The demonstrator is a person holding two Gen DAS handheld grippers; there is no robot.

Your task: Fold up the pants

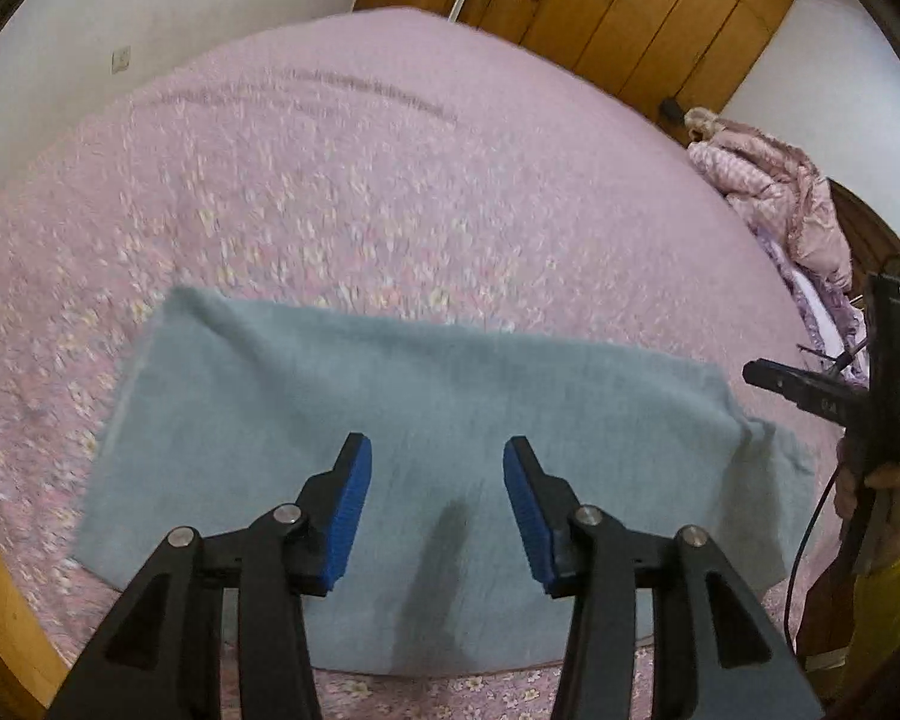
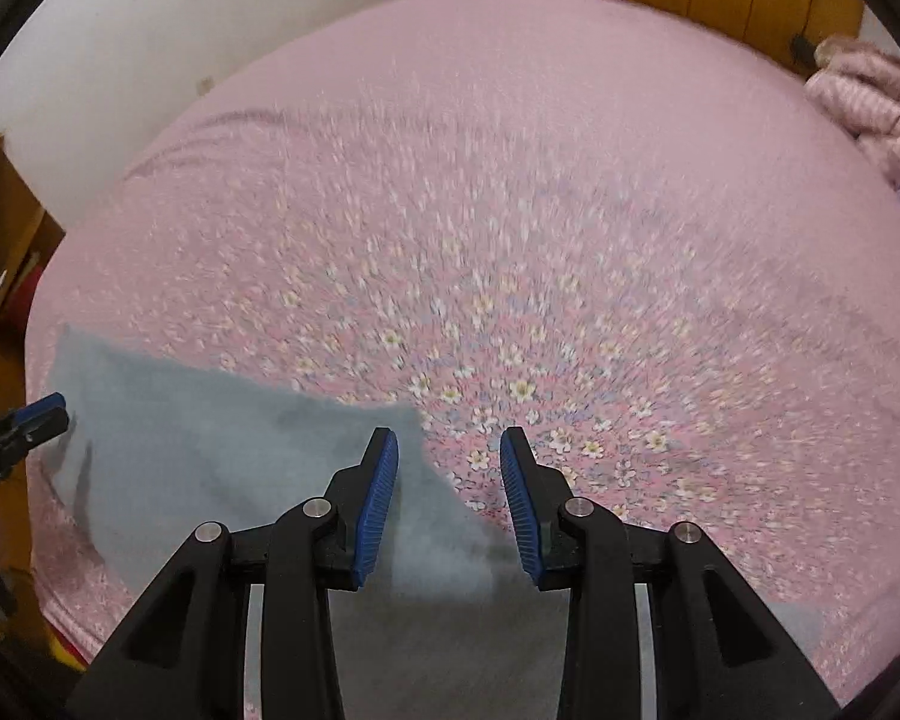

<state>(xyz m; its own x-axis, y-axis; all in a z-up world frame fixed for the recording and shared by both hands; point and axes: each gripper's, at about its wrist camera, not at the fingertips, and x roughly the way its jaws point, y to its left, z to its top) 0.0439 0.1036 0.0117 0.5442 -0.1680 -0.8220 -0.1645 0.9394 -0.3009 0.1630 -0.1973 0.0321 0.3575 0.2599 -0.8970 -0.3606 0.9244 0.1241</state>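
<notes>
Light blue fleecy pants lie folded into a flat rectangle on the pink flowered bedspread near the bed's front edge. My left gripper hovers above the pants' middle, open, with nothing between its blue pads. In the right wrist view the same pants fill the lower left, their right corner under my right gripper, which is open and empty. The right gripper also shows at the left wrist view's right edge, held by a hand. The left gripper's tip shows at the far left.
A crumpled pink quilt is piled at the bed's far right. Wooden wardrobes stand behind the bed, a white wall to the left. A wooden shelf sits left of the bed. The bedspread stretches beyond the pants.
</notes>
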